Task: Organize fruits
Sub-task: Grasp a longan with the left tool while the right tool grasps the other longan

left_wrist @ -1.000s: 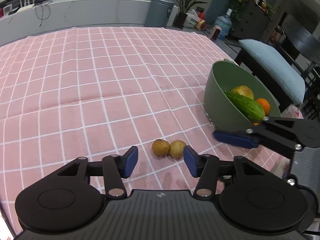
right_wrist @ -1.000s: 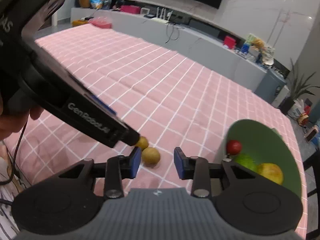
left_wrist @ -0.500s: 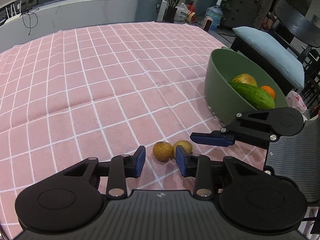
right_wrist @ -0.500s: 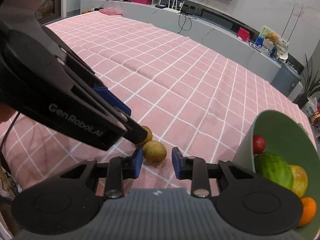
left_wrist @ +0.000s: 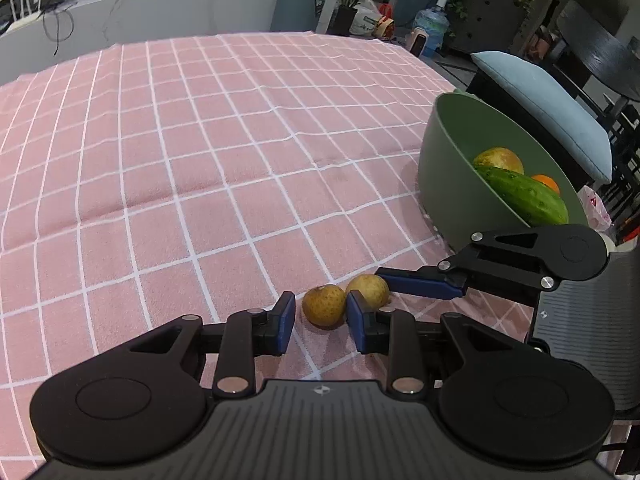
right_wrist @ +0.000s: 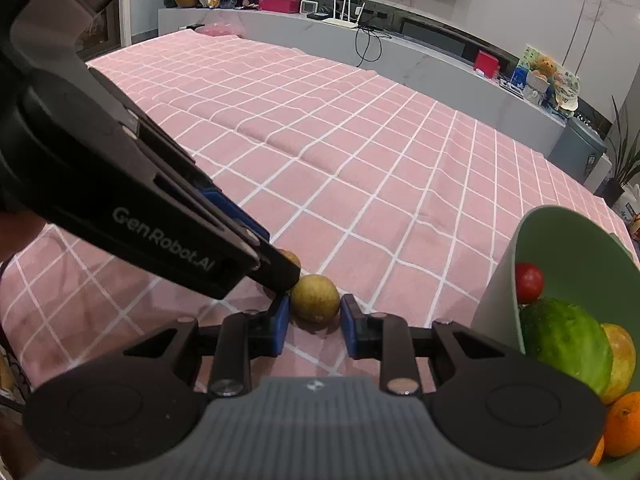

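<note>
Two small yellow-brown fruits lie side by side on the pink checked tablecloth (left_wrist: 224, 168). My left gripper (left_wrist: 320, 322) is open, its pads on either side of the left fruit (left_wrist: 323, 305). My right gripper (right_wrist: 313, 325) is open around the right fruit (right_wrist: 315, 298), which also shows in the left wrist view (left_wrist: 370, 290). The left fruit is mostly hidden behind the left gripper in the right wrist view (right_wrist: 290, 257). A green bowl (left_wrist: 448, 184) at the right holds a cucumber (left_wrist: 524, 196), a yellow fruit (left_wrist: 498, 159), an orange (left_wrist: 546, 181) and a red tomato (right_wrist: 528, 282).
The bowl (right_wrist: 504, 272) stands close to the right of both grippers, near the table's right edge. A light blue cushioned seat (left_wrist: 544, 104) stands beyond that edge. A grey counter (left_wrist: 140, 20) with clutter runs behind the table.
Both grippers have moved forward and down onto the two fruits, each now straddling one. The left gripper's jaws have narrowed. The fruits have not moved.
</note>
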`<act>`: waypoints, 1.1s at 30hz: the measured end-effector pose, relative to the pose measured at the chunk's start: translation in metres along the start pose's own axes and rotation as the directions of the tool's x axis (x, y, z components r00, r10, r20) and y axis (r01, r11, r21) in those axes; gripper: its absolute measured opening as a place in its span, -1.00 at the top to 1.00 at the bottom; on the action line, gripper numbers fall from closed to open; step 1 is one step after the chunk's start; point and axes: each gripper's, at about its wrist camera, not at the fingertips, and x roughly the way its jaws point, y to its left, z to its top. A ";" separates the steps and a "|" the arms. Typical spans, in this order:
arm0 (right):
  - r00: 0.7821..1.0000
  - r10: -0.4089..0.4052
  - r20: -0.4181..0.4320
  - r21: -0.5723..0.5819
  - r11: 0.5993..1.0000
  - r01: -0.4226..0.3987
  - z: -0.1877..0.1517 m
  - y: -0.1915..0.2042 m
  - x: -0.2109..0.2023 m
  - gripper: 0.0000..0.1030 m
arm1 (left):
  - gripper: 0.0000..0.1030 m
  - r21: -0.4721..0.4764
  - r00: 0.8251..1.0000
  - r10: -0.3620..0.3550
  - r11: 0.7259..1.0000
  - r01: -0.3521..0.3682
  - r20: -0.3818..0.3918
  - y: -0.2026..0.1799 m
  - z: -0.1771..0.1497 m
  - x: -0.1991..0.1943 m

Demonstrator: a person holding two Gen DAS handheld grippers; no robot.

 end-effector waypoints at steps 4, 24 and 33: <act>1.000 -0.005 0.012 -0.010 1.000 0.006 -0.002 0.002 0.000 0.55 | 0.44 -0.018 1.000 0.000 1.000 0.000 -0.014 0.003 0.000 0.002; 0.999 -0.035 0.030 -0.035 0.999 0.036 0.006 0.012 -0.014 0.56 | 0.45 -0.031 0.997 0.052 0.998 -0.050 0.049 -0.007 -0.005 -0.019; 0.987 -0.077 0.142 -0.043 0.996 0.084 0.026 0.008 -0.051 0.55 | 0.45 -0.110 0.988 0.087 0.991 -0.073 0.131 -0.011 0.003 -0.065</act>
